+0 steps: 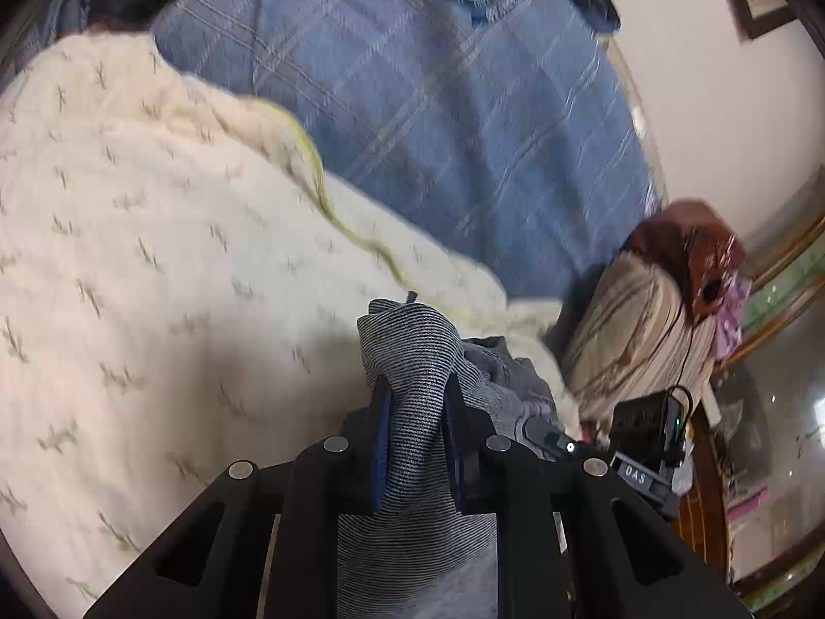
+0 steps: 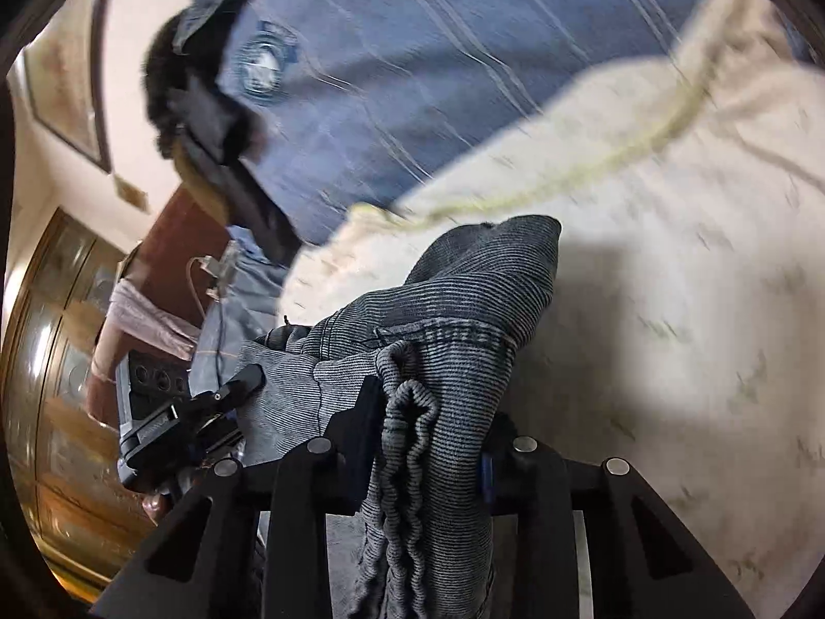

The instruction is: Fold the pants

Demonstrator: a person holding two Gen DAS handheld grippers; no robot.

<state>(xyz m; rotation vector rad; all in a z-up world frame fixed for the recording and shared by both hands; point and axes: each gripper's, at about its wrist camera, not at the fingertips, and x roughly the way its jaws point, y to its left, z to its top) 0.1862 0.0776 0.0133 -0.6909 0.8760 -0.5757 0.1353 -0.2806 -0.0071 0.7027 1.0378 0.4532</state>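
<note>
Both grippers, left (image 1: 412, 402) and right (image 2: 430, 407), were clamped on the grey pants (image 1: 407, 351), lifted over the cream blanket (image 1: 154, 258) on the bed. Keeping the held edge taut and level would probably let them lay flat.

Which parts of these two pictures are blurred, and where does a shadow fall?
Left wrist view: the pants in the left hand-held gripper are sharp, the cream blanket slightly smeared, a shadow beside the pants. Right wrist view: stronger motion blur on the blue bedcover; the pants throw a shadow on the blanket.
</note>
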